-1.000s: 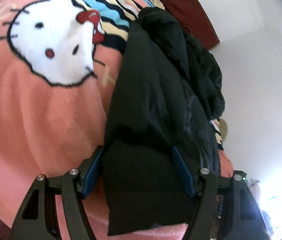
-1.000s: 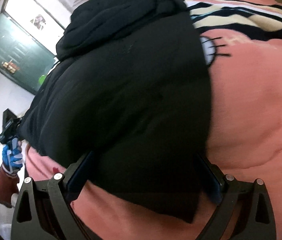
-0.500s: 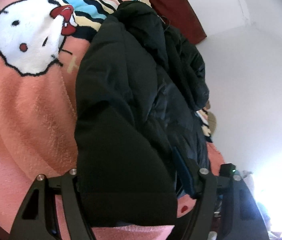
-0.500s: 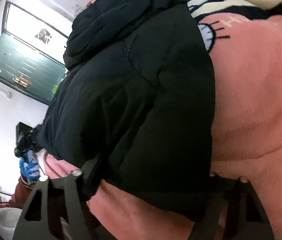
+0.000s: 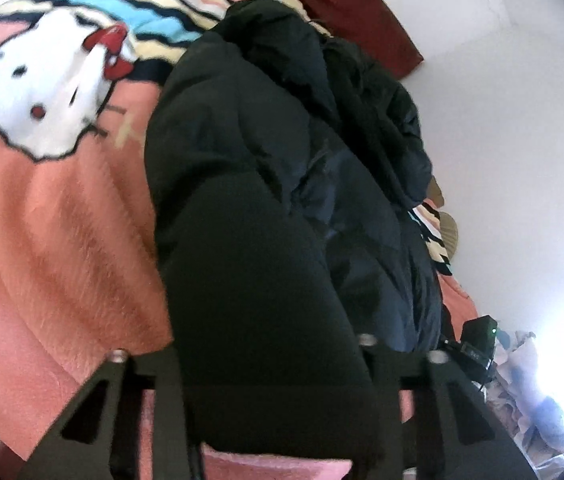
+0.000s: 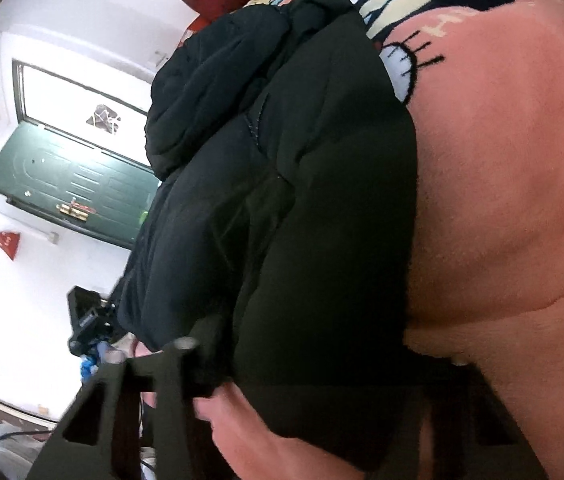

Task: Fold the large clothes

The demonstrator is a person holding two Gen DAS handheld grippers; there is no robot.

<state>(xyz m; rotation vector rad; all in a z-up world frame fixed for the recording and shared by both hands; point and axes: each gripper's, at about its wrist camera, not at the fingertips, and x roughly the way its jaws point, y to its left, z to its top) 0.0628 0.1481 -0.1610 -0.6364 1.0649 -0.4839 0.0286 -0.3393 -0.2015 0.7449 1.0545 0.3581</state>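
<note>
I have the near hem of the bulky black padded jacket (image 5: 250, 208) between both sets of jaws, and both are closing on it now. At my left gripper (image 5: 270, 380) the hem fills the gap and hides the pads, so I cannot tell for sure that they bite; the same holds at my right gripper (image 6: 314, 392), where the dark cloth bunches over the fingers. To do this well, I judge I should let both grips finish before lifting, keep the two hands level with each other, and carry the hem straight toward the far collar so the thick padding folds without twisting.

The jacket lies lengthwise on the fluffy salmon-pink blanket (image 5: 42, 240), its hood end far from me.

My left view alone shows the white cartoon cat face (image 5: 42, 92) to the jacket's left and the dark red headboard (image 5: 354, 12) beyond. My right view alone shows the green door (image 6: 70, 176) at the far left.
</note>
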